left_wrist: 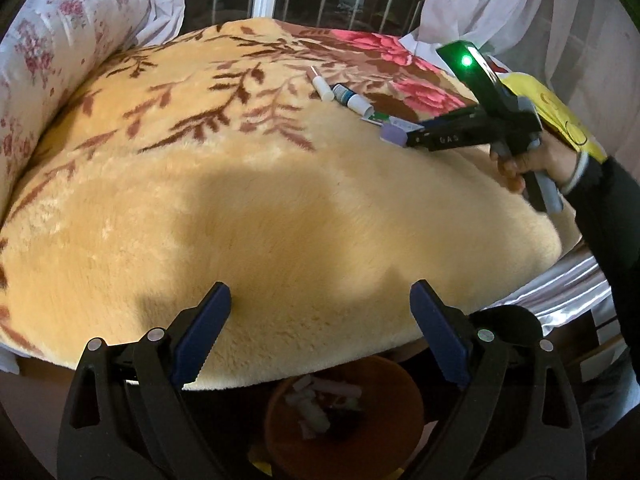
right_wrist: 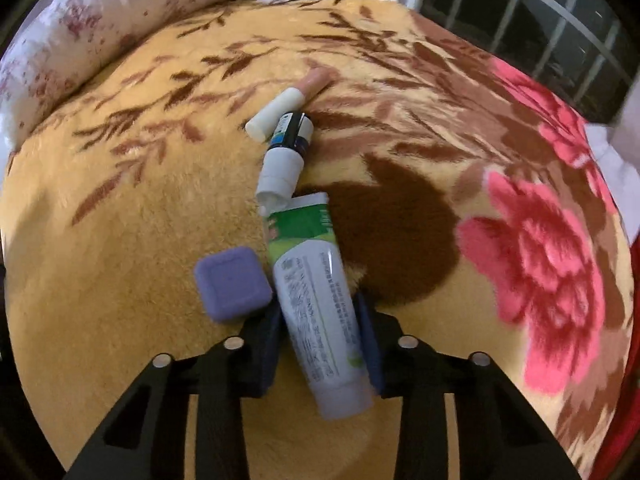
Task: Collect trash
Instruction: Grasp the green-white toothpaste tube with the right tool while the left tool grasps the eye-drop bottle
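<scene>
Trash tube [right_wrist: 316, 312] is lying on the blanket [right_wrist: 120, 240], right gripper [right_wrist: 320, 344] pinching it; purple box [right_wrist: 232, 282] touching at its 9 o'clock, small bottle [right_wrist: 286, 148] at 12. Next probably calling for lifting it to the orange bin [left_wrist: 344, 412], already holding scraps. Left gripper [left_wrist: 320, 336] is hanging spread, empty.

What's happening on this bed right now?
A person is clearing clutter off a floral blanket with two handheld tools. The right tool is closed on a green and white tube, next to a purple square case, a small bottle and a stick. The left tool hangs open and empty above an orange bin already holding scraps.
</scene>
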Available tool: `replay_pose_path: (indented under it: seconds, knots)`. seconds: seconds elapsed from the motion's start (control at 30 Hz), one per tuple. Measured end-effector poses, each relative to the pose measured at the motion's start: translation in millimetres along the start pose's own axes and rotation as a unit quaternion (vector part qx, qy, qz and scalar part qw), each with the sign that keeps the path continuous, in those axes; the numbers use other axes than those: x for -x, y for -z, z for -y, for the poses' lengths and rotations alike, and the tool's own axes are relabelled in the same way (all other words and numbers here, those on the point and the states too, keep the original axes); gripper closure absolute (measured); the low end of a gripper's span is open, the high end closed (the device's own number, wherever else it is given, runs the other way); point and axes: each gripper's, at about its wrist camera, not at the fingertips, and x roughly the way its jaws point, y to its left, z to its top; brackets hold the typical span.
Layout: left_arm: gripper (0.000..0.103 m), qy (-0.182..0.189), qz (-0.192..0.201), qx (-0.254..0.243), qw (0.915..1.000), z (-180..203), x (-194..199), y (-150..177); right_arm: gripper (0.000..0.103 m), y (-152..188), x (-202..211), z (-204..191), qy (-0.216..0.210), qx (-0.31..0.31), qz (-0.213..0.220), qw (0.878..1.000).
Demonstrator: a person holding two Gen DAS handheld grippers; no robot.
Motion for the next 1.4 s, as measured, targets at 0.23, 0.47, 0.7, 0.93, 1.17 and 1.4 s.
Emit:
replay_pose_path:
  seconds: [0.23, 0.47, 0.7, 0.93, 1.17, 1.4]
  knots:
    - [0.014, 0.015, -0.015, 0.014, 0.9997, 4.0, -24.3, -53.9, 0.073, 47.8, 43.8, 22.1, -0.016, -0.159, 0.1, 0.982]
    - [0.014, 0.076, -0.045, 0.066, 0.9939, 23.6, -96.4, -144.3, 0.073, 81.9, 64.2, 58.7, 0.008, -0.28, 0.172, 0.944]
    - [0.014, 0.017, -0.069, 0.137, 0.988, 35.3, -161.4, -203.2, 0.072, 96.1, 64.3, 75.7, -0.029, -0.322, 0.203, 0.924]
    - [0.014, -0.029, -0.105, 0.207, 0.9722, 32.1, -199.4, -220.8, 0.072, 97.1, 59.1, 77.5, -0.051, -0.323, 0.202, 0.923]
    - [0.047, -0.145, -0.111, 0.253, 0.9499, 36.1, -209.4, -226.5, 0.072, 100.4, 59.3, 78.3, -0.066, -0.328, 0.208, 0.919]
    - [0.077, -0.159, -0.112, 0.271, 0.9429, 38.0, -202.7, -226.4, 0.072, 101.8, 59.6, 80.6, -0.067, -0.334, 0.21, 0.917]
